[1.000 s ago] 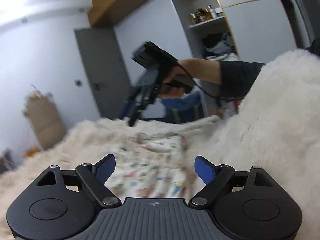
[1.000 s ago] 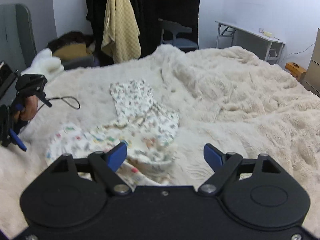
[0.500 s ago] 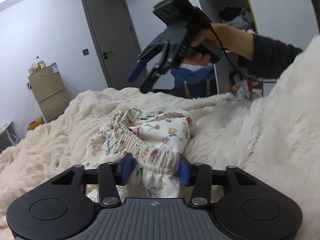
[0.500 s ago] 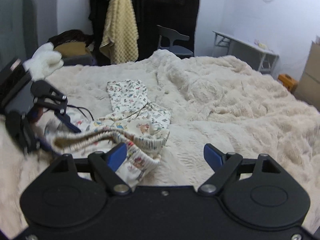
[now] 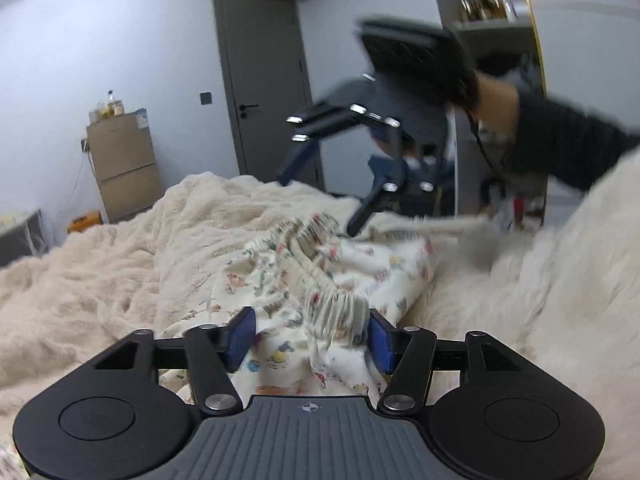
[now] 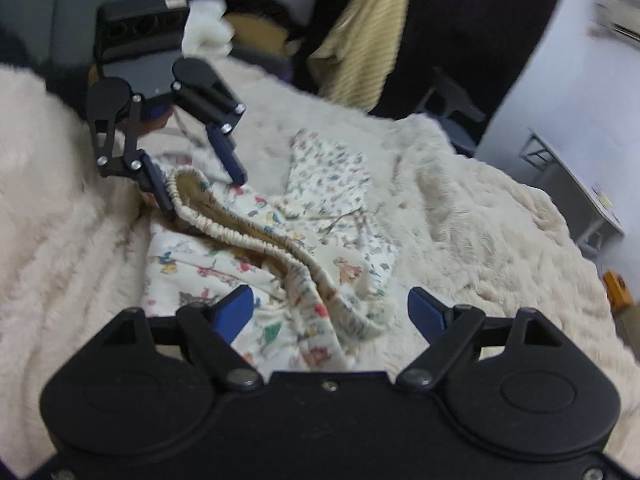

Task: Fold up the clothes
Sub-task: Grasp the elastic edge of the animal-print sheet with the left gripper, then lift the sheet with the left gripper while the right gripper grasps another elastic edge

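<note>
- I count one bed, covered by a single cream fluffy blanket (image 6: 480,216) that fills most of both views.
- One garment: a pair of printed trousers (image 6: 332,184) lying crumpled on the blanket, at the centre of my right view. White cloth with small coloured figures, one leg running up toward 12 o'clock, the rest bunched low.
- One elastic waistband (image 6: 248,236), gathered and ribbed, cream on the inside, standing open as a loop that runs from 10 o'clock down to the centre.
- Two tongs. My left tongs (image 5: 306,334) have just been closing, and their blue pads now pinch a bunched stretch of the waistband at the bottom of the left view; in the right view they sit at 10 o'clock.
- My right tongs (image 6: 330,308) are spread wide, with the other end of the waistband lying between the pads and neither pad pressing it. In the left view they appear blurred at 1 o'clock, held by one hand (image 5: 494,98) in a dark sleeve.
</note>
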